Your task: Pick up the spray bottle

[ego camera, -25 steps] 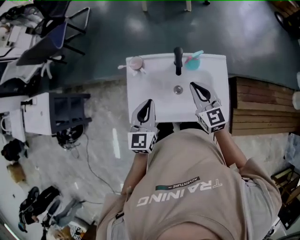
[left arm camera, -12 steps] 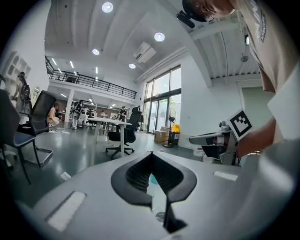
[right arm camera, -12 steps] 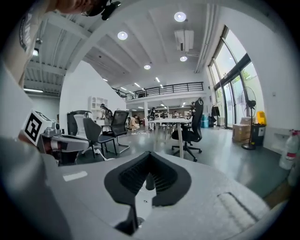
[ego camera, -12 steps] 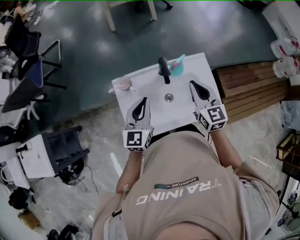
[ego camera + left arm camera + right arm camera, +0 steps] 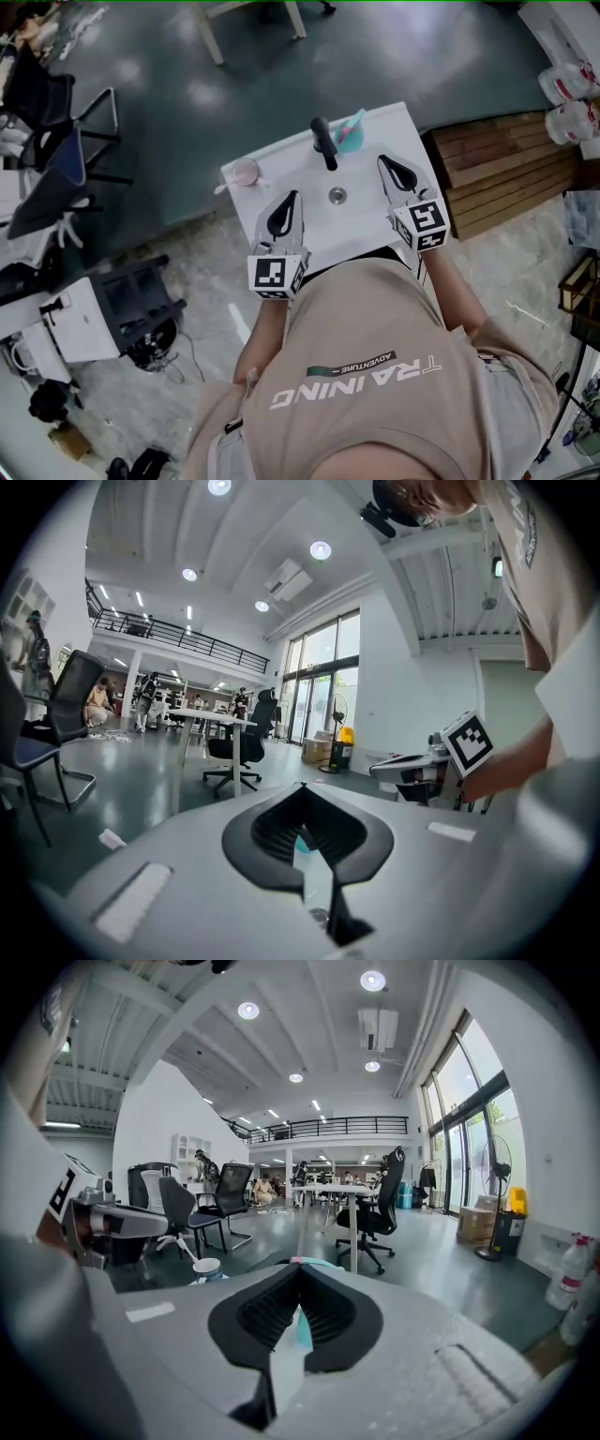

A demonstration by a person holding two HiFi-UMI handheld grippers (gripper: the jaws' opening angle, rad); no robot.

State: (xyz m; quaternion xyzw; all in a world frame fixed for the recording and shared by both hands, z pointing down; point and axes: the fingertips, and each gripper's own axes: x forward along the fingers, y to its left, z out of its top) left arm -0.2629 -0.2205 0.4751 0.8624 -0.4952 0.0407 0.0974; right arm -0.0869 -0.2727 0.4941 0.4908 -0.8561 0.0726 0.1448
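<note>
Farthest left of the faucet [image 5: 323, 142], a pale cup [image 5: 246, 172] stands on the sink [image 5: 367, 225] rim, well apart from both tongs. It is not part of the job.

The left gripper [image 5: 294, 194] hovers over the basin, left of the faucet and nearer the person. Its jaws are closed tip to tip with nothing between them. In the left gripper view a sliver of teal shows through the gap behind the tips, so it seems to point roughly toward the bottle.

The spray bottle [image 5: 349, 134], teal with a pink top, sits just right of the faucet on the back rim of the sink. It is very close beside the faucet, though whether they touch is too small to tell. Neither gripper touches it.

The right gripper [image 5: 382, 160] is right of the faucet and a little nearer the person, close to the bottle. Its jaws are also pressed together and empty. The right gripper view shows the teal body and pink top straight ahead, past the tips.

By my reading this is the approach: both tongs hang over the sink, and the grasp has not begun. The right gripper looks better placed for it. Its jaws will have to spread wide enough for the bottle's body, then slide forward to either side of it and close. With the faucet so near on the bottle's left, coming in from the right or the front seems safer, followed by a straight lift.
</note>
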